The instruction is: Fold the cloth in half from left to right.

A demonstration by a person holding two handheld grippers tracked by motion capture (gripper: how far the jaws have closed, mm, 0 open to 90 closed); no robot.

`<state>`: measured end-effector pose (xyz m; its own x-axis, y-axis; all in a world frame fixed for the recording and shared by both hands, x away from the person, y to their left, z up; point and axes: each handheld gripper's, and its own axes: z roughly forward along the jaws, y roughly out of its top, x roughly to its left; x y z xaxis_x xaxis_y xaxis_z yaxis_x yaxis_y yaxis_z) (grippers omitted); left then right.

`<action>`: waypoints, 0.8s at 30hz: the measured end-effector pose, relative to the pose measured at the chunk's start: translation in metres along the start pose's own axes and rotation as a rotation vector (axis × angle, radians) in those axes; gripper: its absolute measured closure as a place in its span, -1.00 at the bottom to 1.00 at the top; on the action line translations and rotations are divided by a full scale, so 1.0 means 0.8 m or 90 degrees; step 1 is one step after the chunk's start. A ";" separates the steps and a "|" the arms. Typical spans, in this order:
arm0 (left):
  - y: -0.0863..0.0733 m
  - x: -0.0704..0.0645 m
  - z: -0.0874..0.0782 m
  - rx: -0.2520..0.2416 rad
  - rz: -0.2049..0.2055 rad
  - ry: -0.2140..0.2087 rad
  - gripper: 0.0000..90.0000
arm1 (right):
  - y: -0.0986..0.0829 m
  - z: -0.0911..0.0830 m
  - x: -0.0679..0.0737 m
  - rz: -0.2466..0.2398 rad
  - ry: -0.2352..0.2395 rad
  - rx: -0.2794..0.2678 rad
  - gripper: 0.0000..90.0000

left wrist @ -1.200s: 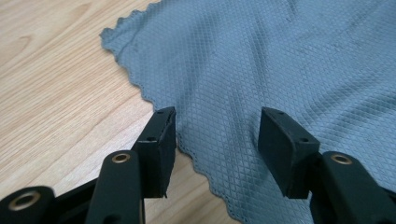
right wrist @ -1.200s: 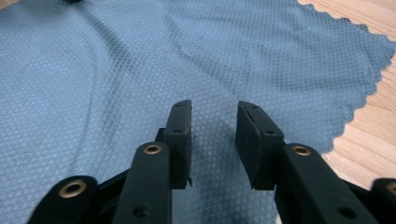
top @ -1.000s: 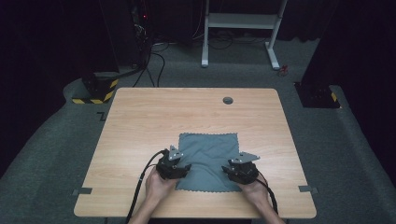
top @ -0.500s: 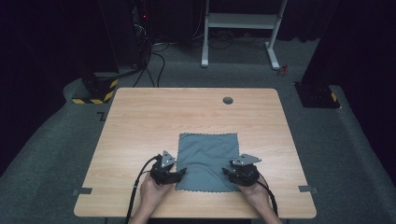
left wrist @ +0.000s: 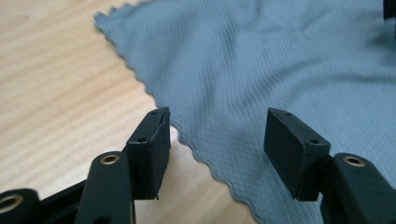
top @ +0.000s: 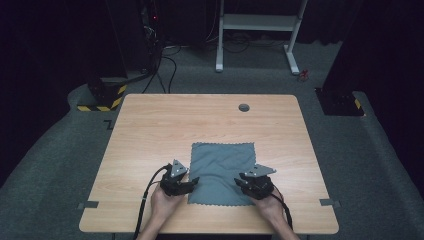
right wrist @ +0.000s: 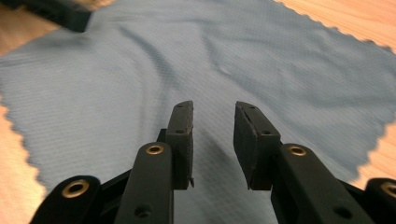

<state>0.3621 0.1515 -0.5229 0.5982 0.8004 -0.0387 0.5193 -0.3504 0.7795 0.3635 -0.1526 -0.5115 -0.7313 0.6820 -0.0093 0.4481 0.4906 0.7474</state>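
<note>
A grey-blue cloth [top: 222, 170] with a zigzag edge lies flat on the near middle of the wooden table [top: 165, 125]. My left gripper [top: 193, 181] sits at the cloth's near left corner. In the left gripper view it [left wrist: 217, 135] stands wide open, its jaws straddling the edge of the cloth [left wrist: 261, 60], one over bare wood. My right gripper [top: 242, 180] rests at the near right part of the cloth. In the right gripper view it [right wrist: 213, 126] is open by a narrow gap, low over the cloth [right wrist: 140, 70], with nothing pinched between the pads.
A round cable hole [top: 243, 107] sits near the table's far edge. Tape strips mark the near left [top: 87, 204] and near right [top: 326, 202] corners. Beyond the table, on the carpet, are a white desk frame [top: 260, 22] and cables.
My left gripper has slid a little toward the near left, to the cloth's corner. The right gripper and the cloth have barely moved.
</note>
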 end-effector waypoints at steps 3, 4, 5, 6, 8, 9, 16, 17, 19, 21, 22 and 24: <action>0.008 0.011 0.004 0.013 -0.036 -0.020 -0.13 | 0.004 0.004 0.009 -0.009 0.017 -0.002 0.56; 0.011 0.015 0.006 0.016 -0.043 -0.019 -0.14 | 0.005 0.006 0.011 -0.012 0.019 0.002 0.57; 0.014 0.019 0.007 0.021 -0.045 -0.017 -0.14 | 0.006 0.009 0.014 -0.017 0.023 0.006 0.58; 0.016 0.021 0.008 0.024 -0.047 -0.015 -0.13 | 0.008 0.013 0.017 -0.026 0.027 0.009 0.61; 0.022 0.026 0.010 0.023 -0.065 -0.006 -0.12 | 0.013 0.016 0.021 -0.025 0.038 0.010 0.66; 0.026 0.031 0.012 0.029 -0.073 -0.013 -0.12 | 0.015 0.017 0.022 -0.028 0.042 0.007 0.68; 0.048 0.045 0.020 0.036 -0.051 0.020 -0.01 | 0.029 0.018 0.044 -0.065 0.067 -0.006 0.83; 0.050 0.047 0.023 0.038 -0.053 0.024 0.00 | 0.031 0.020 0.049 -0.073 0.070 -0.002 0.85; 0.056 0.053 0.030 0.040 -0.058 0.033 0.02 | 0.033 0.027 0.057 -0.084 0.082 0.003 0.89; 0.061 0.060 0.038 0.045 -0.063 0.045 0.04 | 0.037 0.034 0.065 -0.091 0.094 0.006 0.92; 0.064 0.064 0.041 0.047 -0.066 0.046 0.05 | 0.038 0.037 0.070 -0.094 0.100 0.006 0.93; 0.068 0.070 0.049 0.048 -0.075 0.047 0.05 | 0.042 0.042 0.079 -0.104 0.112 0.006 0.93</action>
<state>0.4478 0.1582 -0.5070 0.4851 0.8709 -0.0785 0.6293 -0.2854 0.7229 0.3497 -0.0748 -0.5095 -0.8721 0.4891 -0.0131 0.3206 0.5916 0.7397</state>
